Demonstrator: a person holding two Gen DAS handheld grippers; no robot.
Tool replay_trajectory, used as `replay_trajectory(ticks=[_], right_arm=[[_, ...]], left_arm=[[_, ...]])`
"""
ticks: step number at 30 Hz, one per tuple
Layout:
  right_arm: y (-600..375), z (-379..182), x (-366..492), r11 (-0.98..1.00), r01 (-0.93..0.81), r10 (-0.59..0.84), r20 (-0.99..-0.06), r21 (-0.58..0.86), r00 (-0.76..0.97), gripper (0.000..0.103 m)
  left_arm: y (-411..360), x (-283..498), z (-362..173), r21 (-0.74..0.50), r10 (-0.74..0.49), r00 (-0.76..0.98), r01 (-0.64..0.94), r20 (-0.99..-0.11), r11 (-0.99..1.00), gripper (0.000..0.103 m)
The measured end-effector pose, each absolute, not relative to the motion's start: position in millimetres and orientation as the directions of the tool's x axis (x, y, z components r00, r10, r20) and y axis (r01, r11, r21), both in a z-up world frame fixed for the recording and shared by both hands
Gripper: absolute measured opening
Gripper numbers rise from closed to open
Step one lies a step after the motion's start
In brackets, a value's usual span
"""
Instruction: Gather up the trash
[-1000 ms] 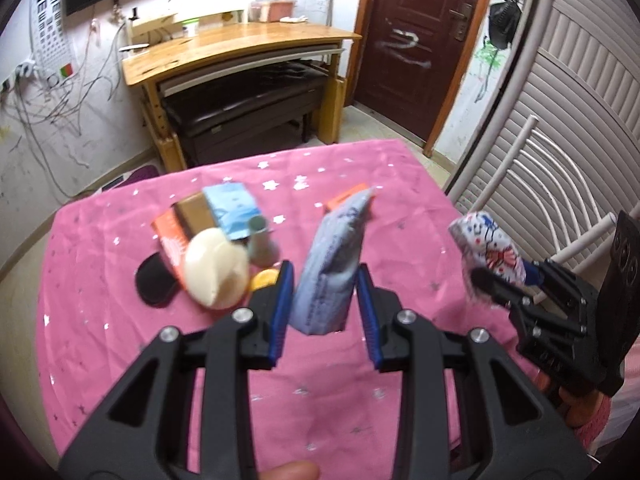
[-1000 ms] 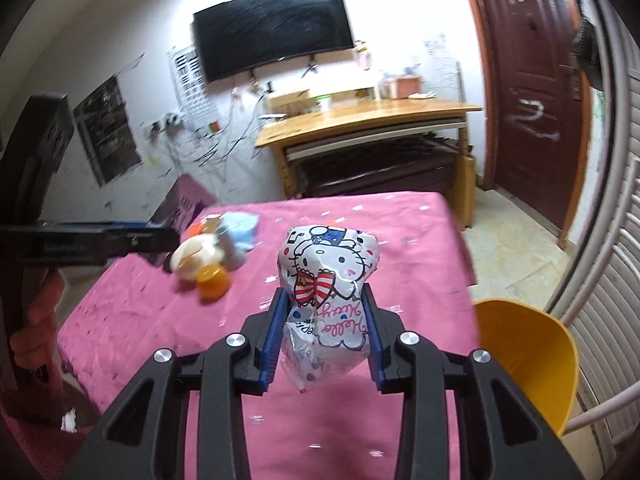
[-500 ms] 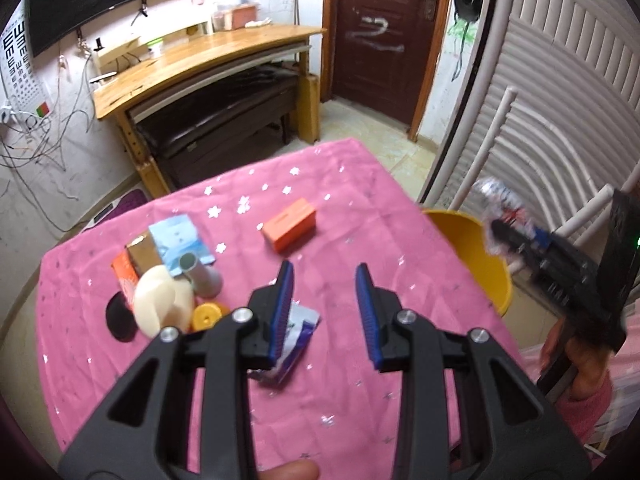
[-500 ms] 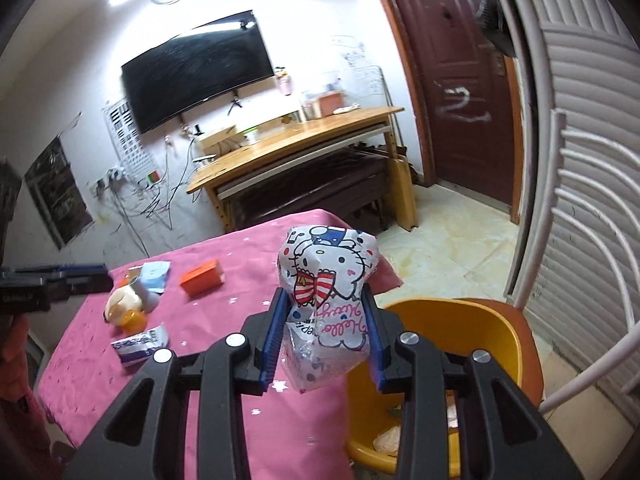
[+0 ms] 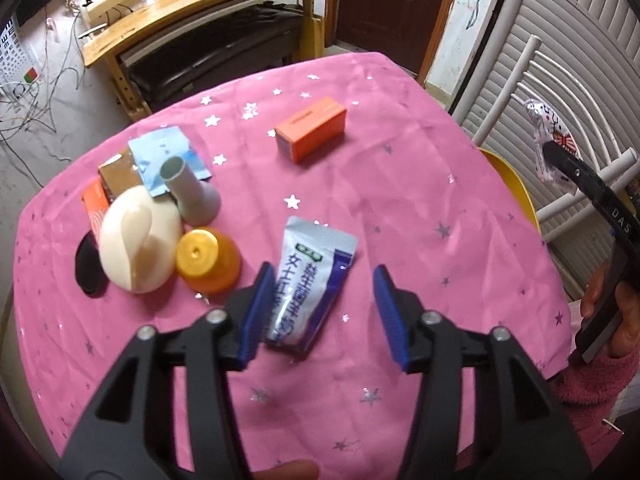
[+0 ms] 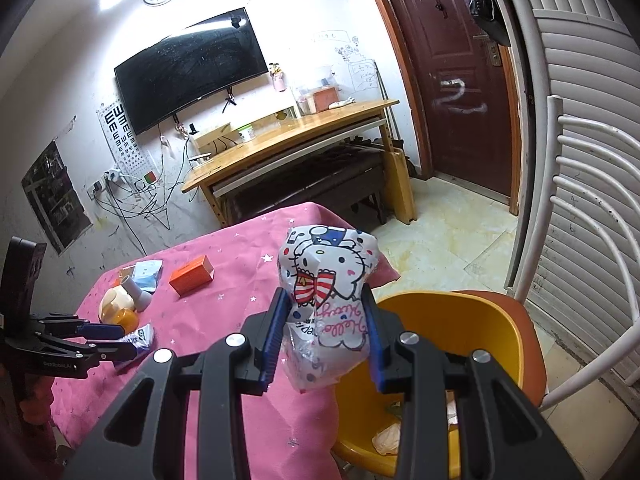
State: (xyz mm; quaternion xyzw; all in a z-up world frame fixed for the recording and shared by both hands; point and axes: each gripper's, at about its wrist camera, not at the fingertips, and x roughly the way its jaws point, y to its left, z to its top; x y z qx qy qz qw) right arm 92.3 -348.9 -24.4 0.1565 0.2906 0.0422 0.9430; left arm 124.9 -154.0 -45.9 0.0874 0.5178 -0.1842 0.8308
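Left gripper [image 5: 324, 312], jaws just opened, is held over a flat blue-and-silver sachet [image 5: 310, 280] on the pink worktop [image 5: 400, 184], an orange bottle cap [image 5: 208, 256] crowding its left; right gripper [image 6: 326, 336] is clamped on a cartoon-printed bag [image 6: 328, 280] above the yellow bin [image 6: 460, 328].

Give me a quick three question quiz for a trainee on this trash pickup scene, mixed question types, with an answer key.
1. True or false: the right gripper is shut on the cartoon bag.
2. What lies between the left gripper's open jaws?
A. orange box
B. blue-and-white sachet
C. grey tube
3. What colour is the bin beside the table?

Key: 1 true; 2 B, the blue-and-white sachet; 3 yellow.
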Motion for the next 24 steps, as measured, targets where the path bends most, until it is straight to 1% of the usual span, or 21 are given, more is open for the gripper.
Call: replay_trajectory(ticks=[1,6,7,8,9,11,14,18,24], right_arm=[[-350.0,-24.6,92.8,0.947,0.011,0.171,-0.536,0.32,0.827,0.03],[-350.9,-24.6,93.0,0.946,0.011,0.174,-0.533,0.325,0.828,0.03],[-351.0,-24.9,93.2,0.946,0.011,0.173,-0.533,0.325,0.828,0.03],[-351.3,-24.9,93.1,0.946,0.012,0.173,-0.533,0.325,0.828,0.03],[-351.5,-25.0,93.2,0.945,0.011,0.174,-0.533,0.326,0.828,0.03],[-351.5,-25.2,93.2,0.945,0.013,0.172,-0.533,0.326,0.828,0.03],[-352.5,-26.8,93.3,0.945,0.02,0.167,-0.534,0.327,0.829,0.03],[-355.9,-29.1,92.8,0.944,0.039,0.152,-0.537,0.327,0.83,0.03],[-363.8,-39.0,95.8,0.949,0.102,0.09,-0.57,0.297,0.817,0.03]], left_arm=[[-152.9,125.5,-46.2,-0.047,-0.216,0.395,0.395,-0.893,0.917,0.06],[-149.4,127.0,-57.0,0.001,-0.166,0.398,0.387,-0.902,0.922,0.06],[-149.2,126.6,-59.4,0.006,-0.161,0.397,0.389,-0.904,0.921,0.056],[-150.9,125.7,-62.9,0.014,-0.156,0.391,0.397,-0.907,0.918,0.048],[-151.2,125.2,-64.1,0.013,-0.159,0.393,0.401,-0.905,0.916,0.045],[-154.6,122.5,-63.4,0.025,-0.16,0.406,0.415,-0.9,0.91,0.033],[-159.2,118.8,-63.5,0.05,-0.147,0.425,0.418,-0.893,0.907,0.026],[-162.0,118.4,-55.1,0.036,-0.17,0.443,0.418,-0.881,0.908,0.025],[-186.2,120.1,-30.3,0.041,-0.209,0.479,0.46,-0.853,0.887,0.025]])
